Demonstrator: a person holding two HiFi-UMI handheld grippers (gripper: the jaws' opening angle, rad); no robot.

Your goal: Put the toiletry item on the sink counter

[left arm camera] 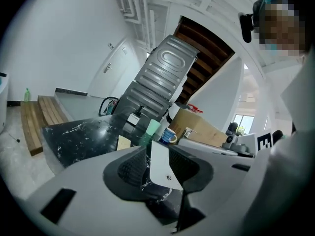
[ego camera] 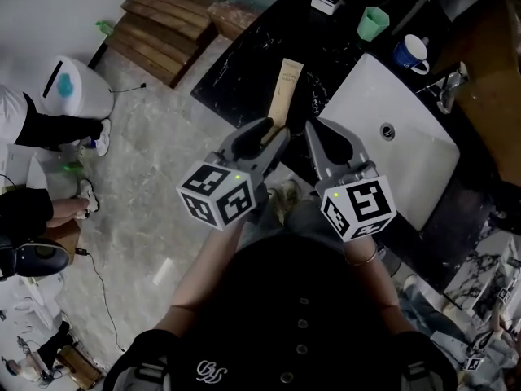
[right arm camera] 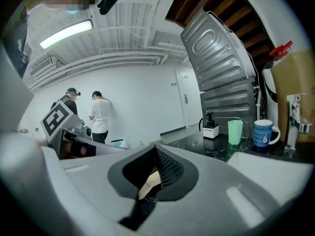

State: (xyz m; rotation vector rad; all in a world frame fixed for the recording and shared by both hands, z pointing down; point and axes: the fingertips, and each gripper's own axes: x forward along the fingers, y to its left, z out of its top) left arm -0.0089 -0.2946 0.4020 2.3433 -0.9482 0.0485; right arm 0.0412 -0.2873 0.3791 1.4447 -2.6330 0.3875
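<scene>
Beige flat toiletry tube (ego camera: 286, 88) lies on black marble tabletop (ego camera: 244, 65), seemingly placed; left gripper (ego camera: 275, 130) jaws spread, right gripper (ego camera: 312, 127) jaws together

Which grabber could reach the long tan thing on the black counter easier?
Probably the left gripper: its open jaws point at the tan item. The right gripper, jaws together, sits by the sink.

Ahead of me a green cup (ego camera: 373, 23) stands between a soap dispenser (ego camera: 327, 2) and a blue mug (ego camera: 409, 53), with the faucet (ego camera: 450, 84) near the mug. Wooden steps (ego camera: 167, 27) lie on the floor (ego camera: 163, 153). A person in a white shirt (right arm camera: 101, 114) stands far off.
</scene>
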